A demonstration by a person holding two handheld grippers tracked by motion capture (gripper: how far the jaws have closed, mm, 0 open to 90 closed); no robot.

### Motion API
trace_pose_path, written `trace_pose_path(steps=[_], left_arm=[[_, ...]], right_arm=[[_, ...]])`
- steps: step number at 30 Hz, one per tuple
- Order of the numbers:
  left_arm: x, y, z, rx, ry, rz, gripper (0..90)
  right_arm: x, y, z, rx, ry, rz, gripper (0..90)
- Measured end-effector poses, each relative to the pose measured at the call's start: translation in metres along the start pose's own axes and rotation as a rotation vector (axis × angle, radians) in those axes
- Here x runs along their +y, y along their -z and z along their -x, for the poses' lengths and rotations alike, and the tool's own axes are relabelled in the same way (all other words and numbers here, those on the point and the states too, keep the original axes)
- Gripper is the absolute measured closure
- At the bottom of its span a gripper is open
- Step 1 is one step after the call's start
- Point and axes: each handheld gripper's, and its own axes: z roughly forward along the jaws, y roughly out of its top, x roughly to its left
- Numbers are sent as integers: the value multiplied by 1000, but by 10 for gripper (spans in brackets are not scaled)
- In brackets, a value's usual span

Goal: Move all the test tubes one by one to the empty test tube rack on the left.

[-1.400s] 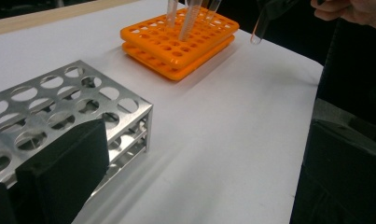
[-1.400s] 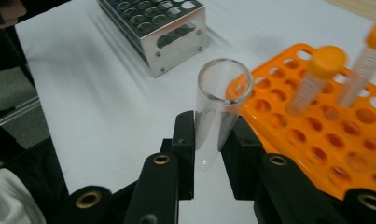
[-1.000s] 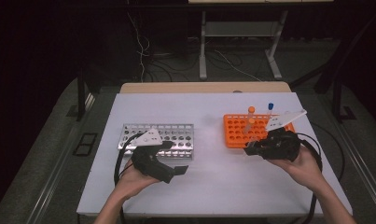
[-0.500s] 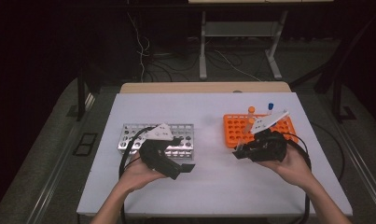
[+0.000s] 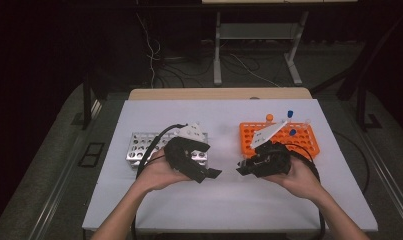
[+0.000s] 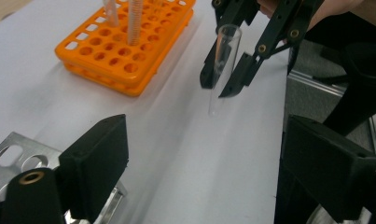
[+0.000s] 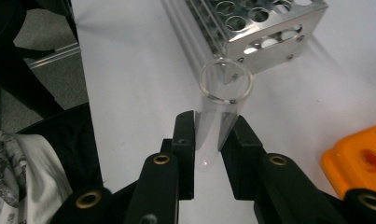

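My right gripper (image 7: 212, 133) is shut on a clear, uncapped test tube (image 7: 221, 100), gripped around its middle with the open mouth pointing away. In the left gripper view the same tube (image 6: 221, 65) hangs upright above the white table, held by the right gripper (image 6: 225, 79). My left gripper (image 6: 209, 154) is open wide with nothing between its jaws, facing the tube. In the high view the left gripper (image 5: 209, 172) and right gripper (image 5: 245, 167) point at each other over the table's middle.
A metal tube rack (image 5: 138, 147) stands behind my left hand, with its corner (image 7: 255, 28) near the tube. An orange rack (image 5: 299, 142) at the right holds capped tubes (image 5: 290, 114). The table's near edge and floor (image 7: 41, 70) lie beside me.
Both grippers have moved in toward the table's middle. The right one carried the tube left, away from the orange rack; the left one swung right to face it.
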Motion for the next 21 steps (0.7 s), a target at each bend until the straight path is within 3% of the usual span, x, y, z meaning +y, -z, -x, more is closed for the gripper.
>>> trace_pose_path(steps=[15, 21], left_arm=[[15, -13, -2, -68, -44, -77, 269], [20, -18, -2, -99, -66, -104, 403]], right_arm=[[14, -15, -12, 35, 47, -14, 750], [18, -20, -16, 44, 64, -20, 750]])
